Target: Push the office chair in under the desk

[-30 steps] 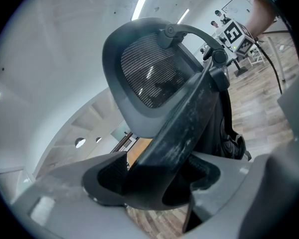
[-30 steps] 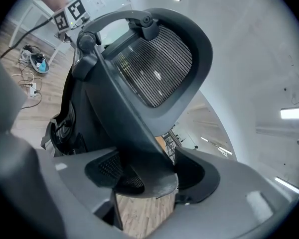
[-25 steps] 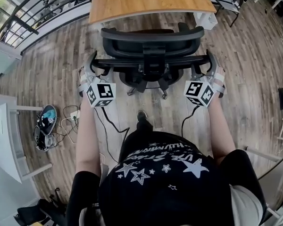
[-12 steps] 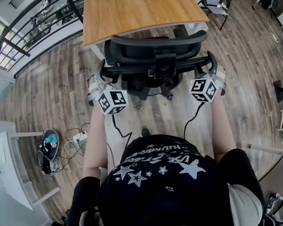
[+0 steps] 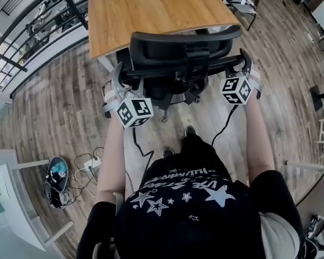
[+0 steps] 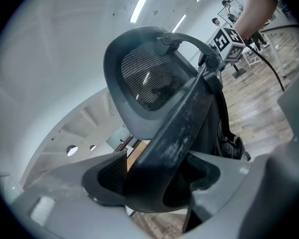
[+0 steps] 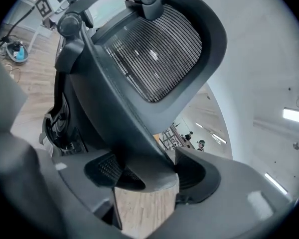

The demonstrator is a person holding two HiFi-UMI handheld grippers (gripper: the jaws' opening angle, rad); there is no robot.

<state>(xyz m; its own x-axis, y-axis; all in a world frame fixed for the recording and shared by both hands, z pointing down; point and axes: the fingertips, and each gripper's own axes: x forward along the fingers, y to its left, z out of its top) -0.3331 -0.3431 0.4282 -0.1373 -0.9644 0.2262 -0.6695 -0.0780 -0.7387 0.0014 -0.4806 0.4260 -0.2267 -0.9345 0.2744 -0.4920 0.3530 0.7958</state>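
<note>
The office chair (image 5: 178,53) stands with its back to the person, close against the near edge of the wooden desk (image 5: 151,9); its seat is hidden beyond the backrest, so the push is, I judge, about midway. The left gripper (image 5: 119,79) and right gripper (image 5: 245,65) each have their fingers (image 6: 102,176) clamped on one end of the backrest's cross-frame (image 7: 134,128) (a wide bite, pads pressing on both sides). Push level and with equal force from both hands, so the castors roll straight and the chair does not swivel; mind the cables (image 5: 136,142) hanging near the base.
</note>
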